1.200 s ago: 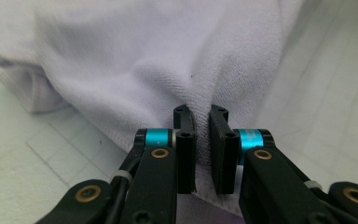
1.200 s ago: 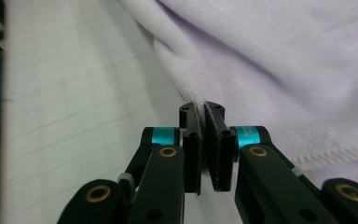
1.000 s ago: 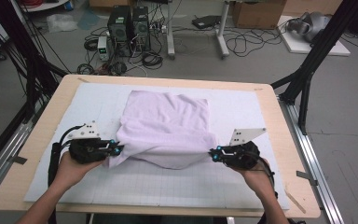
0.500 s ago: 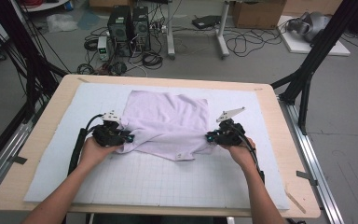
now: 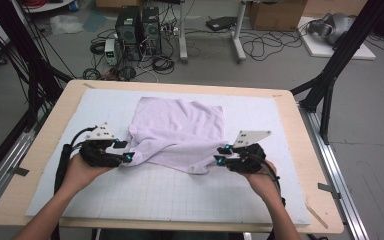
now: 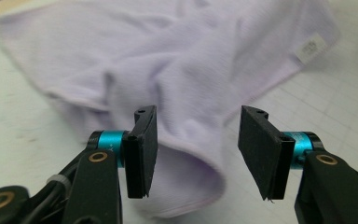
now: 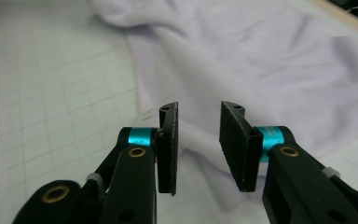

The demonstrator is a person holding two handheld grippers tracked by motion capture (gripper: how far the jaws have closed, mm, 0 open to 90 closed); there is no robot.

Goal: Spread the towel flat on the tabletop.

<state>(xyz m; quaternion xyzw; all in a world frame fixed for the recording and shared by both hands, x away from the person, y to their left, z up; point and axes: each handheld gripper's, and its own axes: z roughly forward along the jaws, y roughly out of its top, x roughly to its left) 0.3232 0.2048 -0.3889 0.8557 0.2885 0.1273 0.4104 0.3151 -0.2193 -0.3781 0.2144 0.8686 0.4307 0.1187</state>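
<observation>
On the white gridded mat (image 5: 130,200) that covers the counter (image 5: 45,150), we judge the main risk to be the fold coming undone; both sets of tongs have just been opening, and neither is pressing on the lilac towel (image 5: 180,130) now; the left tongs (image 6: 193,140) stand apart with a rounded fold of cloth lying beyond and below the gap, and the right tongs (image 7: 198,144) stand apart over rumpled cloth, so if we draw either hand back low a pad could snag the pile and drag a corner out of place; the near edge is also uneven, so a second fold taken from here could come out skewed; the towel lies in the middle of the mat, between the two hands, folded over loosely with its near edge wavy and puckered, soft ridges across the top, and a small white label (image 6: 310,46) at one corner.
</observation>
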